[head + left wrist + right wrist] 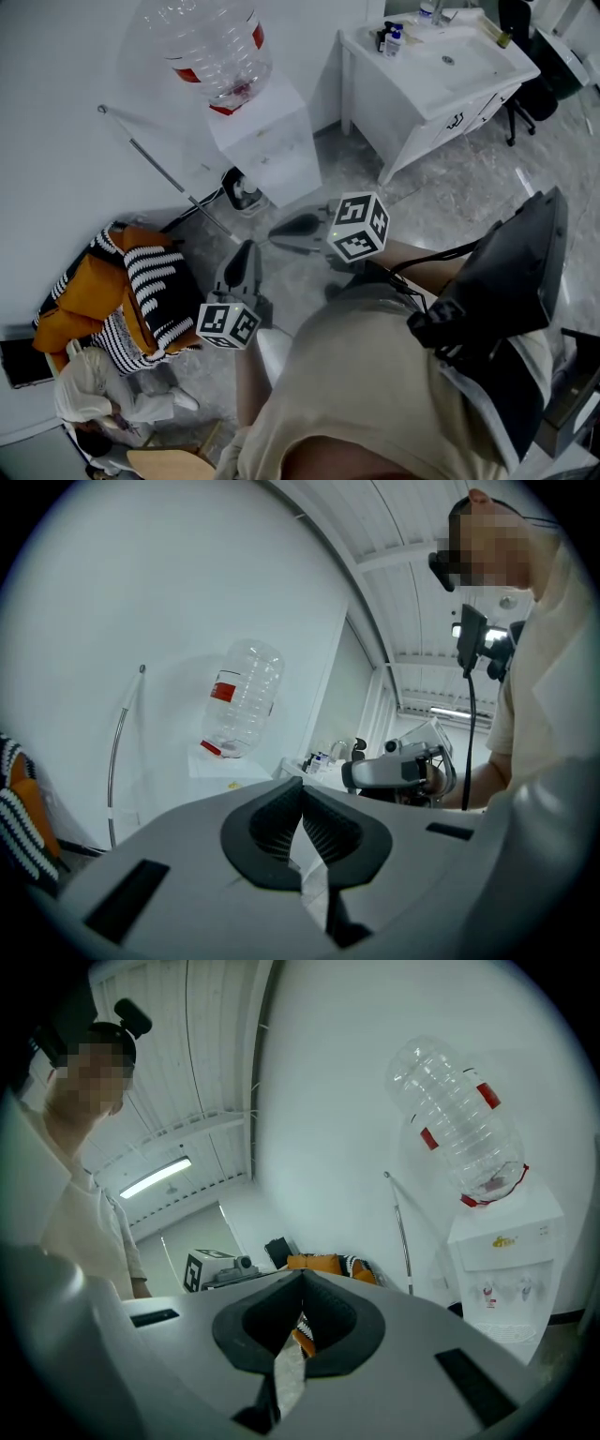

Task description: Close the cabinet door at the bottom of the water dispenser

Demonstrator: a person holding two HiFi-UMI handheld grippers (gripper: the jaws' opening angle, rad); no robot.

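**Both tools shut and empty in front of the dispenser**

The white floor-standing water dispenser (267, 141) stands against the far wall, left of centre in the head view, with a clear inverted plastic bottle with red labels (211, 47) on top. From above only its top and upper front show; the cabinet door at its bottom cannot be made out in any view. The left tool (246, 251) and the right tool (279, 230) are held side by side over the grey marbled floor (375, 187), near the dispenser's base but apart from it. Each tool's jaws meet at the tips with nothing between them. A thin metal rod (159, 169) leans on the wall to the left, a heap of orange and black-and-white striped cloth (141, 291) lies at near left, and a white washbasin cabinet (441, 103) stands at far right
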